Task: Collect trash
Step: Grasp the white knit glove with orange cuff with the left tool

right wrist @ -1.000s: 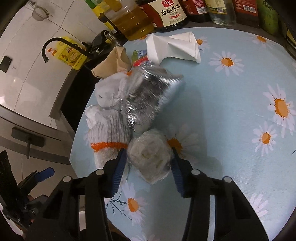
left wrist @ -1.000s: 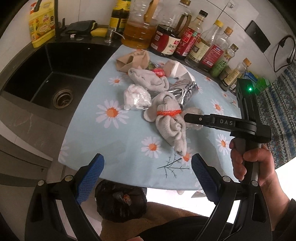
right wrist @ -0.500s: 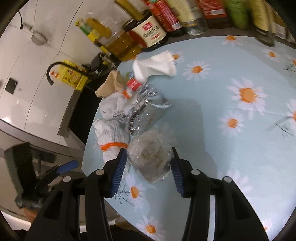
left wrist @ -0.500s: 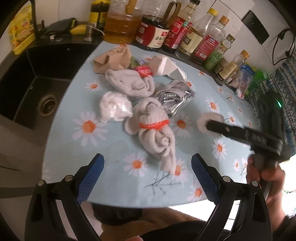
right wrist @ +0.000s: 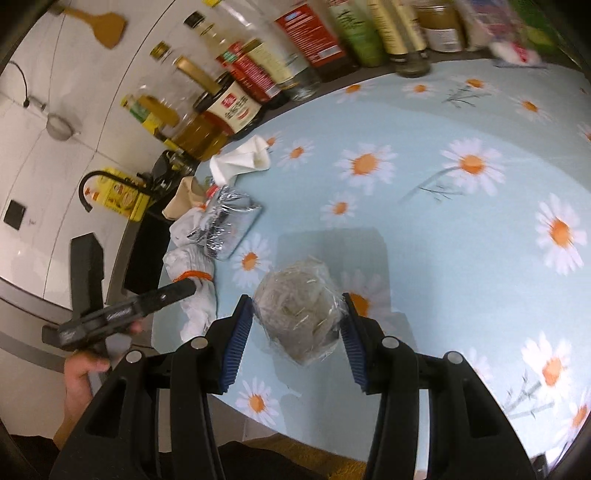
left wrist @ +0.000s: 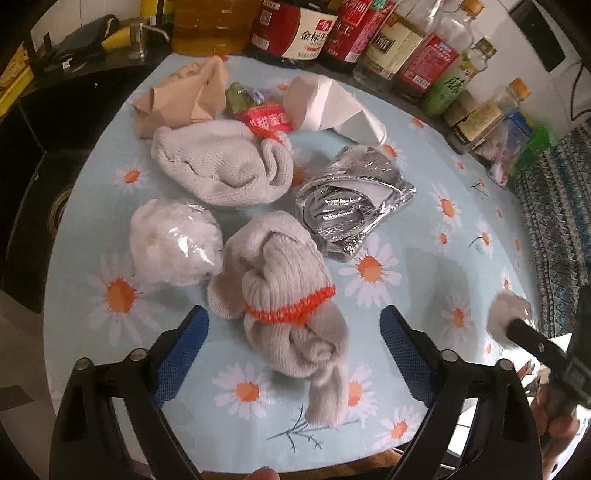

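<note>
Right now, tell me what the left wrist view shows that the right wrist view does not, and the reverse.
Only the left wrist view shows the open left gripper close up and the white plastic-wrapped wad beside the pile.

Only the right wrist view shows the right gripper shut on the clear-wrapped ball of trash, plus the faucet and wooden spatula.

Both show the orange-banded glove, silver foil bag, white paper, tan bag, bottle row and daisy tablecloth.
</note>
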The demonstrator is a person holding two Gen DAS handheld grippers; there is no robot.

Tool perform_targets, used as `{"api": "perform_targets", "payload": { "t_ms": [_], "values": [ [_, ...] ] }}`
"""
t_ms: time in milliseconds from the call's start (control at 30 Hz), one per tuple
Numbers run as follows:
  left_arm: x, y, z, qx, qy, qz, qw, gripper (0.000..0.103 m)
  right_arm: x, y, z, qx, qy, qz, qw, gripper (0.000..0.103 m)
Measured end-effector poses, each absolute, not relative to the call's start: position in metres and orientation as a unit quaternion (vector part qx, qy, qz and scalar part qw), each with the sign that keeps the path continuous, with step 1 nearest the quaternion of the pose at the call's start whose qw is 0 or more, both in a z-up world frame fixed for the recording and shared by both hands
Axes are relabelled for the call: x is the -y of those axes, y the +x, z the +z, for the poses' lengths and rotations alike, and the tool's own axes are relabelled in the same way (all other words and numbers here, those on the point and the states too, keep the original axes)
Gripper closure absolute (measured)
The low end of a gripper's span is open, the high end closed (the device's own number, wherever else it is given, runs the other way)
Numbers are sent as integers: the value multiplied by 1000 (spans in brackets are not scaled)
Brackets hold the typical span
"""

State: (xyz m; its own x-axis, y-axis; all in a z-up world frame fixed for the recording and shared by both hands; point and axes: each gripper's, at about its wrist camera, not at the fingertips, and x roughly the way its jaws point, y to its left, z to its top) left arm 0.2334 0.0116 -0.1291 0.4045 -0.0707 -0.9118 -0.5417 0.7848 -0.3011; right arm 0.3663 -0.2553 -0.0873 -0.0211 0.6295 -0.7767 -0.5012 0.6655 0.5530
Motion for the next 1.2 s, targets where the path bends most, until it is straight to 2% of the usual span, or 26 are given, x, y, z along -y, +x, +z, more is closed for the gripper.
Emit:
{"api": "perform_targets", "payload": {
  "t_ms": [133, 267, 333, 367, 500, 1200],
  "values": [
    [-11, 242, -135, -540, -282, 152, 778, 32, 268, 368, -83, -595, 63, 394, 697, 55],
    [-12, 244, -137, -548, -275, 158, 774, 51, 272, 371, -71, -590, 63, 397, 701, 55],
    [-12, 248, -137, -550, -271, 158, 774, 54, 272, 373, -64, -584, 68, 402, 702, 55],
    [-12, 249, -137, -550, -267, 159, 775, 61, 271, 373, -61, -580, 68, 405, 703, 55],
    [-12, 252, -135, -547, -275, 153, 776, 70, 266, 372, -56, -570, 69, 414, 706, 55],
    [2, 219, -96, -500, -294, 95, 809, 71, 226, 350, -60, -578, 50, 443, 684, 55]
  ]
}}
